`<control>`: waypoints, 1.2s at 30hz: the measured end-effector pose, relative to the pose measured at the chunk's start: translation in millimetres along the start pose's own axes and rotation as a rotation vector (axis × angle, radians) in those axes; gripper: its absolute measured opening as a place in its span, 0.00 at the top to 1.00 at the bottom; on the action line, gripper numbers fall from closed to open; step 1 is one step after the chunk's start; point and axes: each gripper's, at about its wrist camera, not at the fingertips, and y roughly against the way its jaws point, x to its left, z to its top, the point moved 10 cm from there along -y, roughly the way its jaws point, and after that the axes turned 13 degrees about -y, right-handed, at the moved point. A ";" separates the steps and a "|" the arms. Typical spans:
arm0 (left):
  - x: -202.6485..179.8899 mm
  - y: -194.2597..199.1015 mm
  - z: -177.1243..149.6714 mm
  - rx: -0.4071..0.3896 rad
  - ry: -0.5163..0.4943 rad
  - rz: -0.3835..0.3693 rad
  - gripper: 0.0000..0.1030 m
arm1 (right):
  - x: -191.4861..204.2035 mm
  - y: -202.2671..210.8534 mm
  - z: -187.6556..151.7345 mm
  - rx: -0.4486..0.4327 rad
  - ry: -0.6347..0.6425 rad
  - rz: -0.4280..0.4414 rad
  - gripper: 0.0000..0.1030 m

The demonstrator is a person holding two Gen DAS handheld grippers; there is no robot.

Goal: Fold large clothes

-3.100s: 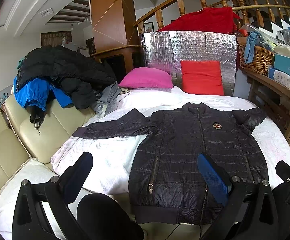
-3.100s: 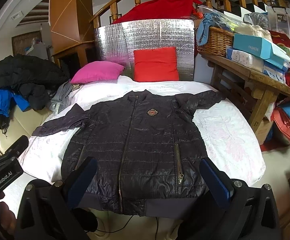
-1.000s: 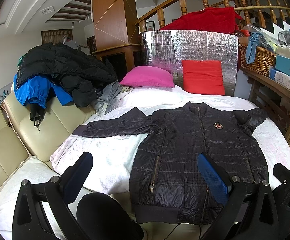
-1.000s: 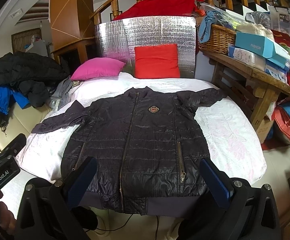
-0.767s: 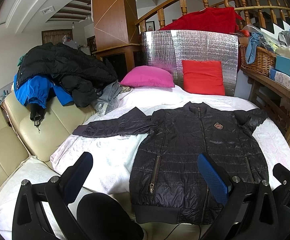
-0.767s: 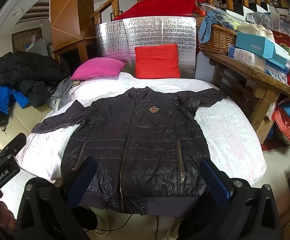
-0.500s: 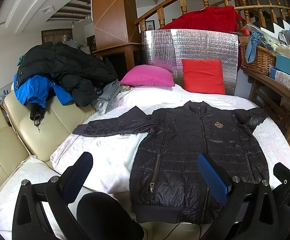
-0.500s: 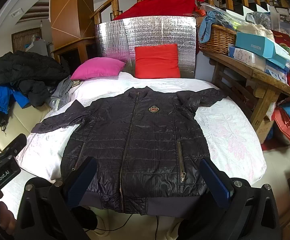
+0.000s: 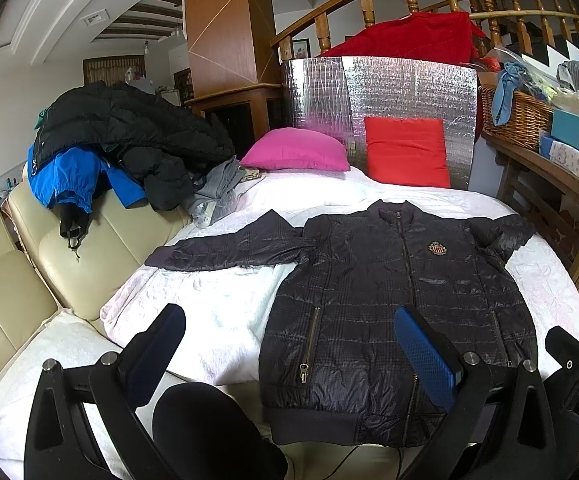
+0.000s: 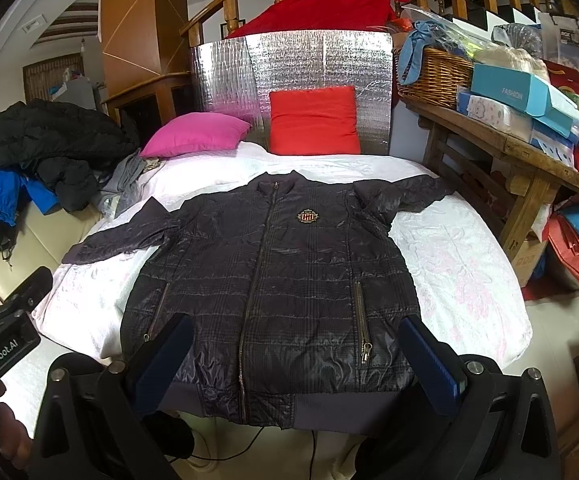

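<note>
One white quilted bed cover [image 10: 461, 264], unchanged since the earlier frames, carries one dark quilted zip-front jacket [image 10: 273, 280] lying flat, face up, sleeves spread, in the same spot as before. Two hand-held grippers, left gripper [image 9: 289, 340] and right gripper [image 10: 297, 348], still hover near its hem, fingers wide apart, holding nothing.

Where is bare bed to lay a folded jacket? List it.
Free: white cover left of the jacket, below its sleeve; more right of the jacket. Crowded: pillows at the head, clothes pile on the sofa.
</note>
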 end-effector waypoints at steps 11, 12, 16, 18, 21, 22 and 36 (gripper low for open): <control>0.4 -0.3 -2.5 0.003 0.001 0.000 0.00 | -0.4 -3.2 -2.8 0.014 0.012 -0.016 0.00; 0.4 -0.3 -2.5 0.003 0.001 0.000 0.00 | -0.2 -3.1 -2.9 0.014 0.014 -0.018 0.00; 0.3 -0.2 -2.5 0.003 -0.001 -0.002 0.00 | 0.0 -3.7 -3.5 0.015 0.017 -0.021 0.00; -0.3 -0.7 -1.8 0.000 -0.002 -0.004 0.00 | -0.5 -4.8 -2.7 0.014 0.020 -0.028 0.00; -1.9 -6.7 1.4 0.004 -0.007 -0.009 0.00 | -4.0 -8.3 0.6 0.011 0.020 -0.042 0.00; -3.8 -10.1 3.4 0.006 -0.009 -0.017 0.00 | -5.4 -9.6 1.8 0.010 0.019 -0.045 0.00; -55.9 -174.5 79.5 0.053 -0.080 -0.046 0.00 | -53.4 -135.5 90.1 0.006 0.022 -0.219 0.00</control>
